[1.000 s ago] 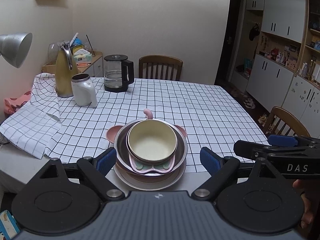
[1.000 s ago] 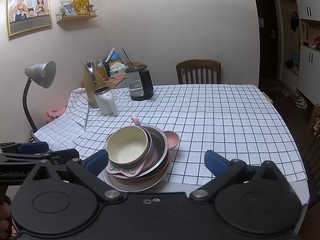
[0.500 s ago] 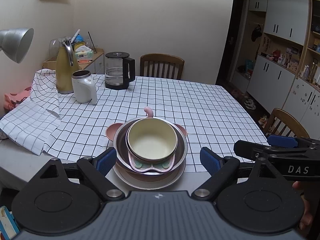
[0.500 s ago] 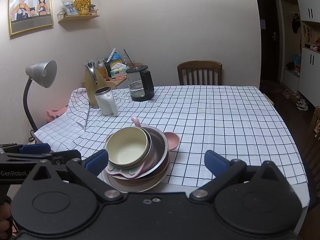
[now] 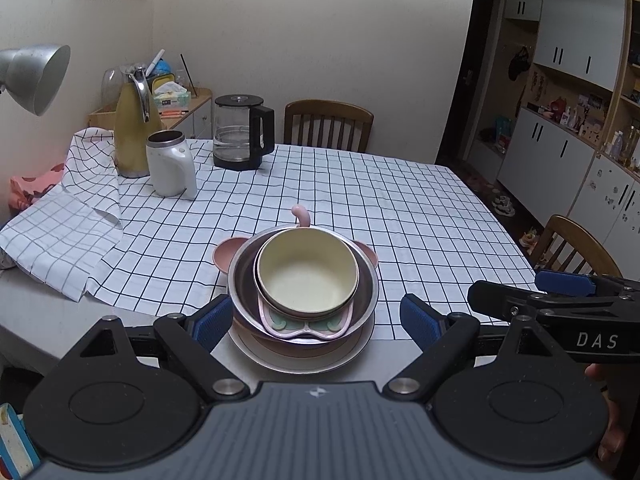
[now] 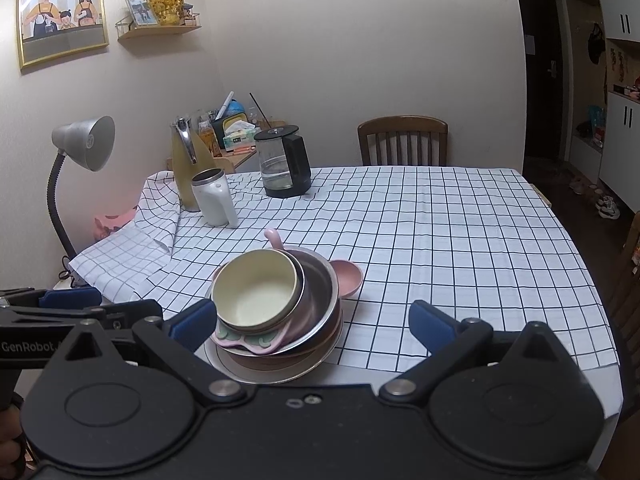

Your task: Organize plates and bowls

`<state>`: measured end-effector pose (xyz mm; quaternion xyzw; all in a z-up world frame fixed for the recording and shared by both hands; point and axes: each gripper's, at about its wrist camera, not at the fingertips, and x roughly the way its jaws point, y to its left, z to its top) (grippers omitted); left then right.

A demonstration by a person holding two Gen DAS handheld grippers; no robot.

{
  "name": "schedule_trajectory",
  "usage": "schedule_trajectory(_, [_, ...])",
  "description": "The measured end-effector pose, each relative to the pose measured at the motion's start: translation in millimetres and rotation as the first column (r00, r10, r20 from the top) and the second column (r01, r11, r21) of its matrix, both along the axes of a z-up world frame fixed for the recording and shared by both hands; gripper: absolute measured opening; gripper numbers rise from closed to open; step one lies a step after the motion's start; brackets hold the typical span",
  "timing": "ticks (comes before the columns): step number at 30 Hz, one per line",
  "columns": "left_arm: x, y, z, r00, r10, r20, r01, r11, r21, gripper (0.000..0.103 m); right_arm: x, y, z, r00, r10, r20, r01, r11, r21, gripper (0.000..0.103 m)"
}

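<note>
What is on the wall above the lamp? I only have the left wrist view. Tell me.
Observer: A framed cartoon family picture hangs there, beside a small shelf holding a golden ornament.
Operator: Describe the lamp below its shade.
Observer: The lamp has a black gooseneck that curves down behind the left edge of the table.
Operator: Report the right gripper.
Observer: The right gripper is open and empty. The stack of dishes lies ahead of it, nearer its left finger.
</note>
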<state>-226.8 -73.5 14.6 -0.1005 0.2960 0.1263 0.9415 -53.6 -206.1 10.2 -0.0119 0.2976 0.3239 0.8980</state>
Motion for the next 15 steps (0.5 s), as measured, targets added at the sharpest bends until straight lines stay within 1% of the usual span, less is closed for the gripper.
schedule_trajectory(5, [3.4, 0.2, -1.1, 1.000, 0.004, -0.011, -0.004, 1.000, -0.002, 0.091, 3.4, 0.8, -3.8, 1.000, 0.001, -0.018, -0.001, 1.000, -0.006, 0.103])
schedule_trajectory(15, [7.9, 1.4, -2.9, 1.000, 0.008, -0.019, -0.008, 1.000, -0.004, 0.091, 7.6, 3.5, -6.0, 1.000, 0.001, -0.029, -0.002, 1.000, -0.012, 0.103])
